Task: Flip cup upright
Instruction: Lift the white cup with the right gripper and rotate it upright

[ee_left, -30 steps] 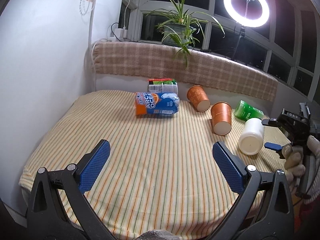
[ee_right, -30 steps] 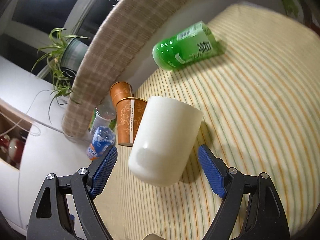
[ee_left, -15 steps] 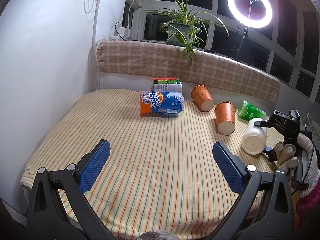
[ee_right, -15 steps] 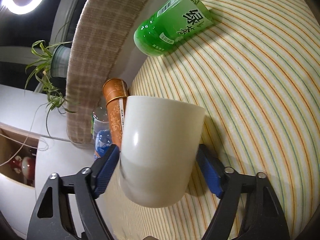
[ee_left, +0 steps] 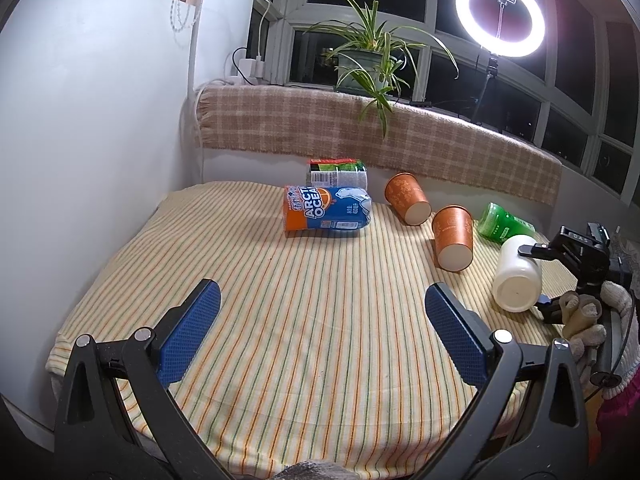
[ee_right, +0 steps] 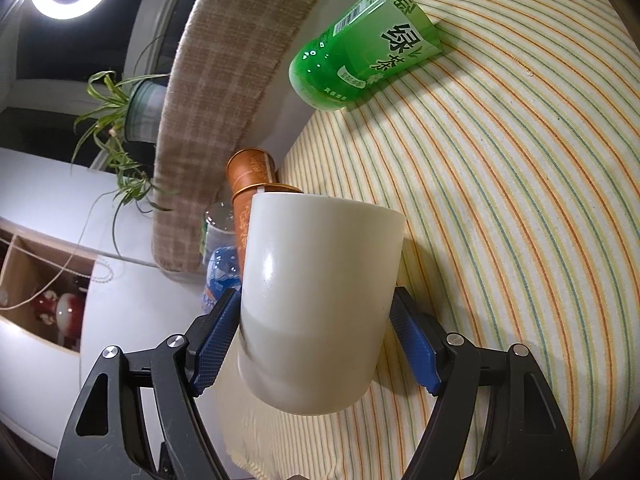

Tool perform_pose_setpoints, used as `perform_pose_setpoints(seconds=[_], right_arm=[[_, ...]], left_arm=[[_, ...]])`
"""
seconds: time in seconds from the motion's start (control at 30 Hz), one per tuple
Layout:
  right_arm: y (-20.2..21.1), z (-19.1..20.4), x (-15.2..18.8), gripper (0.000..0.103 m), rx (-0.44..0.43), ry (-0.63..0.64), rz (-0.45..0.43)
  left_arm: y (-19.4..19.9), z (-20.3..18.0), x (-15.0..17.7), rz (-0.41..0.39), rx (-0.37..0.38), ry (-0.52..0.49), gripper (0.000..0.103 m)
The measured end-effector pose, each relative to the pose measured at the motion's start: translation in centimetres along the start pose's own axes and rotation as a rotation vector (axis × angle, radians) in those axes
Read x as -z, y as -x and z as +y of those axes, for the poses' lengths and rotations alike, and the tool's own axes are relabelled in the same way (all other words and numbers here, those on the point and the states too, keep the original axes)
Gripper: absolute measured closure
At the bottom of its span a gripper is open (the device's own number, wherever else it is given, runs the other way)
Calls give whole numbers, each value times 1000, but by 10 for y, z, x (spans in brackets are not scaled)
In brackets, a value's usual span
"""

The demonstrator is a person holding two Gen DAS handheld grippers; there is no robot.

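Note:
A white cup (ee_right: 316,304) lies on its side on the striped cloth, its closed base toward the left wrist view (ee_left: 517,274). My right gripper (ee_right: 316,344) is shut on the white cup, one blue pad on each side of it near the base. It shows in the left wrist view (ee_left: 536,276) at the table's right edge, held by a gloved hand. My left gripper (ee_left: 320,332) is open and empty above the front of the table.
Two orange paper cups (ee_left: 454,232) (ee_left: 406,198) lie on their sides beyond the white cup. A green bottle (ee_right: 364,52) lies at the back right. A blue-orange can (ee_left: 326,212) and another can (ee_left: 338,172) lie at the back. A wall borders the left.
My right gripper moved forward around the white cup and closed on it; the cup now fills the gap between the pads. The left gripper rose slightly.

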State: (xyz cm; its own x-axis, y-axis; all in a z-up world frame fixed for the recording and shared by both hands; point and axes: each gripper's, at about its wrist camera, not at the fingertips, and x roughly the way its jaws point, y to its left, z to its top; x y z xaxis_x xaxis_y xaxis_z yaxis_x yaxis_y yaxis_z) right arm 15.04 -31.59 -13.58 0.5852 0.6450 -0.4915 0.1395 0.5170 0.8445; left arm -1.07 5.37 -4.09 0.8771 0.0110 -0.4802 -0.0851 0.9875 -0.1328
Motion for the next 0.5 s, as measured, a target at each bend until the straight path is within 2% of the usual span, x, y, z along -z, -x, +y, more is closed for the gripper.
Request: perform_pose_setpoints(seconds=[0.23,0.5], right_arm=[[7,16,9,28,-27,57,35],[-14,58,38,28,-38,229,165]], left_arm=[[0,0,-2,1,-2,1,0],[1,4,-4,6,-1,5,0]])
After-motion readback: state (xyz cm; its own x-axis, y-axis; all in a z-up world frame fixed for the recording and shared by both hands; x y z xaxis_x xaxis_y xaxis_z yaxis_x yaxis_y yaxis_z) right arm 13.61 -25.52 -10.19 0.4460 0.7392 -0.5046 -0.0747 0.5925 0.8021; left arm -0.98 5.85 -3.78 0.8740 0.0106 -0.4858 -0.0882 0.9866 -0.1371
